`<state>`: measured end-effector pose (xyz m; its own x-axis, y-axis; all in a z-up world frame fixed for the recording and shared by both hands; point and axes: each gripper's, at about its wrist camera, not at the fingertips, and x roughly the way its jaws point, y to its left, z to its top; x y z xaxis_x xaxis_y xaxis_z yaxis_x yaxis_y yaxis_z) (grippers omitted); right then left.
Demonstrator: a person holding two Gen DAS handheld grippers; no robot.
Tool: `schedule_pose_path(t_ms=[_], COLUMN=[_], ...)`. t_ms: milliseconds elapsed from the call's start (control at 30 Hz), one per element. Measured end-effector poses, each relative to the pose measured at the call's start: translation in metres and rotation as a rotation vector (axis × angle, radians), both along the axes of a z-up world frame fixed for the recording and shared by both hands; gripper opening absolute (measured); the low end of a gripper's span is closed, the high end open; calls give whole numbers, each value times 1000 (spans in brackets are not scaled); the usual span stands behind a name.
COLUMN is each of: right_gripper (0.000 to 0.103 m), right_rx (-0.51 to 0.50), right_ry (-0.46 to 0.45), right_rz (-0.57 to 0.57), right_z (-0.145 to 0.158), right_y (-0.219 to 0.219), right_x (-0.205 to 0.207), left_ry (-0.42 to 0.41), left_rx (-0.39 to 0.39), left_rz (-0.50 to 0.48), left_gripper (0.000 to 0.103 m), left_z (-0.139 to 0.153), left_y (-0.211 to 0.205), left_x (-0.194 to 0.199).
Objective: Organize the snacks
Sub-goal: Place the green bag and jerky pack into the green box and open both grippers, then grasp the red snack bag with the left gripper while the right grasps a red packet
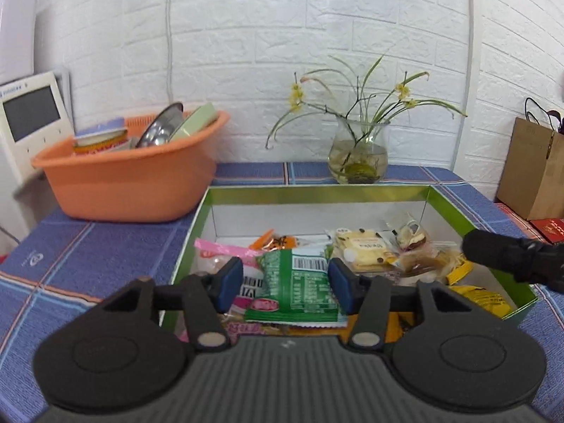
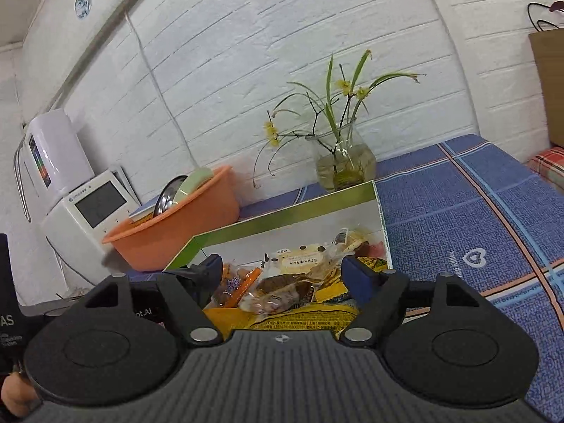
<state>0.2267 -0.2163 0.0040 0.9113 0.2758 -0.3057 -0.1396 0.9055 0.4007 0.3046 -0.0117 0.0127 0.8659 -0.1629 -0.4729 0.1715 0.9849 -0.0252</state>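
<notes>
The green box [image 1: 317,192] is open from above, its floor crowded with snack packets [image 1: 299,282]. An orange basin [image 1: 134,179] blocks the table's [image 1: 88,246] back left; a glass vase [image 1: 357,155] stands at the back edge

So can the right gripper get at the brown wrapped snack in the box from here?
Probably yes: the right gripper is open, and the brown snack lies on top of the pile in the green box, uncovered.
</notes>
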Motion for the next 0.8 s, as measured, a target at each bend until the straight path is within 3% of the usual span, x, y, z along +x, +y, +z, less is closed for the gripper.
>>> schedule_pose_path(t_ms=[167,267,367,533,633,800], right_gripper=[103,103,103,103,103,103], right_rx=[33,-15,12,84,50,-13], right_ry=[-103,-57,13,101,142,219], right_rz=[-15,-9,39,101,125,119], right_z=[12,13,4,-8,-12,-22], right_y=[-13,-14,-18,-21,-16,-7], right_x=[-47,-70,-81,-79,-78,-77], left_ry=[-52,-99,-147,-206,-172,-9], left_rx=[33,89,151,308,268,30], left_rz=[-3,-1,-10,-84,-106,-195], left_gripper=[60,70,102,103,103,103], left_z=[11,19,23,16,3,-19], left_y=[-6,-12,-18,-31,-21,5], left_x=[-13,-29,-56,-109,-132,-141])
